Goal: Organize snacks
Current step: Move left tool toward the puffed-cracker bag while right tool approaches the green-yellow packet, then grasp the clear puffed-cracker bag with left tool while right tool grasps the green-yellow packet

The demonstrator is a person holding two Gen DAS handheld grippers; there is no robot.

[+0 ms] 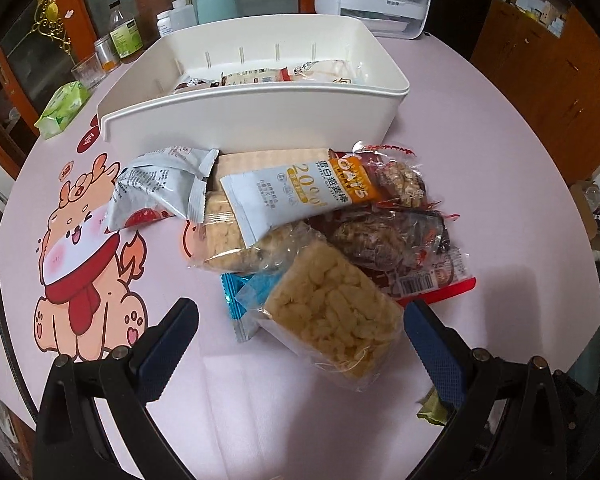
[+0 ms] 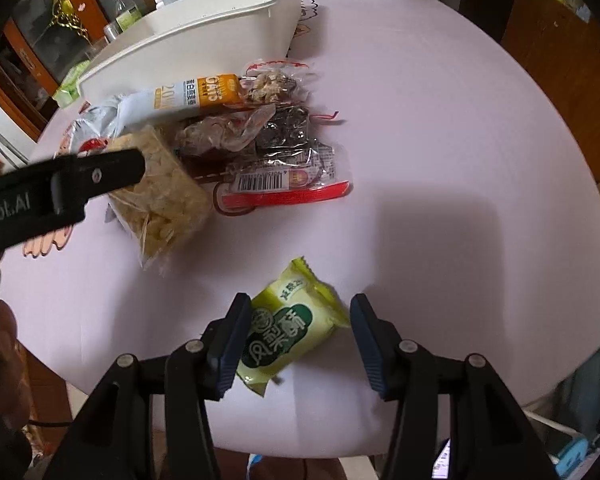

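The white bin (image 1: 256, 116) sits in the upper middle of the left wrist view, and its near wall hides most of what lies inside; only the tops of a few wrappers show above it. Below it, in the centre of the frame, the snack pile (image 1: 316, 232) overlaps itself, so a blue wrapper (image 1: 240, 300) is mostly covered by the clear puffed-rice pack (image 1: 332, 320), and a dark snack in a crinkled clear bag (image 1: 384, 236) is hard to identify. An oat bar (image 1: 300, 192) lies on top with "OATS" and "20" readable, plus Chinese characters. A barcode label (image 1: 418, 282) shows on a red-edged packet (image 1: 432, 280) at the right of the pile. The table cover (image 1: 260, 400) carries a cartoon animal (image 1: 84, 264) at the left.

The left gripper (image 1: 300, 332) stands wide open at the bottom of that view, one finger on each side of the puffed-rice pack without touching it. In the right wrist view its black body crosses the left edge, lettered "obot.AI", the first part cut off.

The right gripper (image 2: 300, 340) is partly open at the bottom centre, straddling a green snack packet (image 2: 288, 332) that lies on the table apart from the pile; whether its left pad touches the wrapper cannot be told. The packet's Chinese print is upside down.
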